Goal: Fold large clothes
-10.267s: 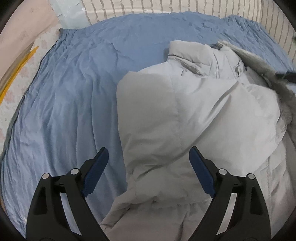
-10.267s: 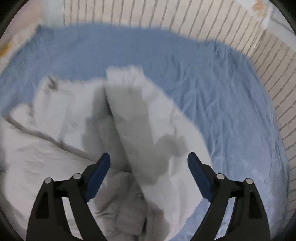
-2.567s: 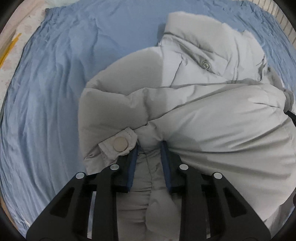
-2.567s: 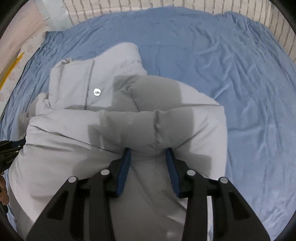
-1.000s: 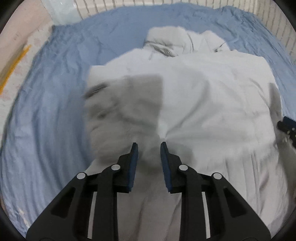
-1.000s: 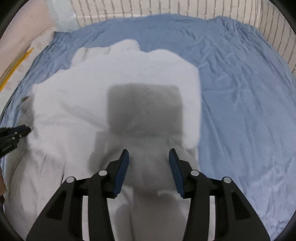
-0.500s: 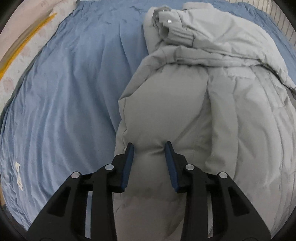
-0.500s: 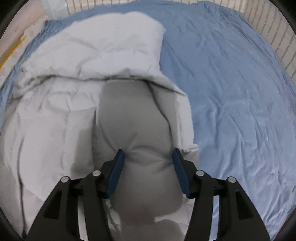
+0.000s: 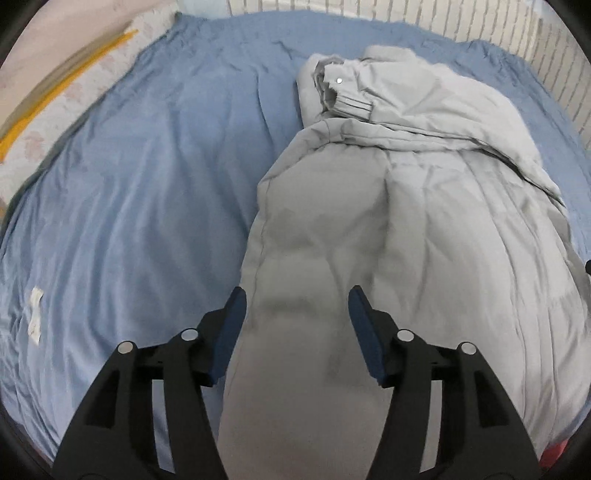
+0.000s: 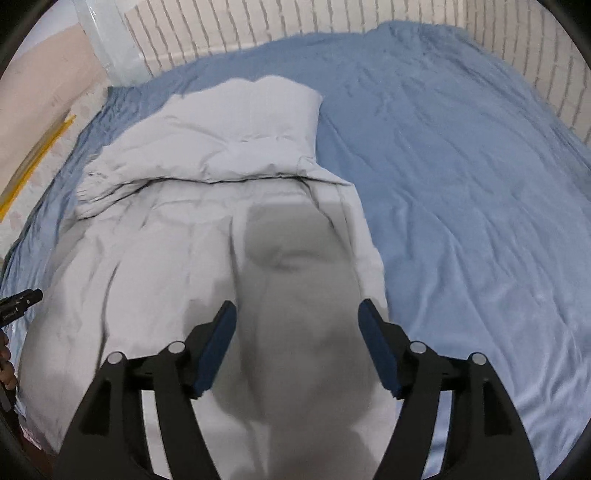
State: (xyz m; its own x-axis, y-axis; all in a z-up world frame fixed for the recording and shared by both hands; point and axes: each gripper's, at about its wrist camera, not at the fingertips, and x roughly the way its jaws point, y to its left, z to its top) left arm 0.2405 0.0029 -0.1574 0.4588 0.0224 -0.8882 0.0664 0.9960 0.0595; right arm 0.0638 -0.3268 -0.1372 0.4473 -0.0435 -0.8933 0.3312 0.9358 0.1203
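Observation:
A light grey padded jacket lies on the blue bedsheet, its collar end with a snap button far from me. My left gripper is open, its jaws apart over the jacket's near left edge, holding nothing. In the right wrist view the jacket lies with its upper part folded over. My right gripper is open above the jacket's near right edge, empty. The left gripper's tip shows at the left rim of that view.
A white brick-pattern wall borders the far side of the bed. A pale floral mattress edge with a yellow stripe runs along the left. A small white tag lies on the sheet at the near left. Bare blue sheet lies right of the jacket.
Both grippers have opened and let go of the jacket, which they pinched half a second ago. Both have drawn back and up a little; the jacket now lies flat.

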